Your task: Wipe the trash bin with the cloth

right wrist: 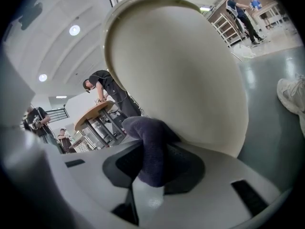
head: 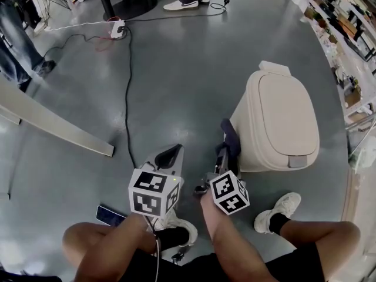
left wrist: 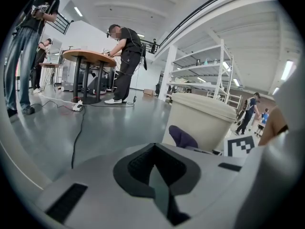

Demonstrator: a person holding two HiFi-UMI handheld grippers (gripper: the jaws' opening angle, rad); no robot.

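— Where is the cloth (right wrist: 151, 149) being held?
— It is being gripped between the jaws of the right gripper (head: 225, 150), against the side wall of the beige trash bin (head: 285, 119).
— And the left gripper (head: 168, 156)?
— Its jaws are being held together, empty, beside the right one.

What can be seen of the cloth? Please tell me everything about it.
The cloth is dark navy, almost purple, with a soft knitted or terry look. It is bunched into a rounded wad, not spread flat. The right gripper is shut on it: its lower part sits between the jaws and the rest bulges out ahead. That bulge seems to press against the side wall of the beige bin, on the side nearest the person. No print shows on it.
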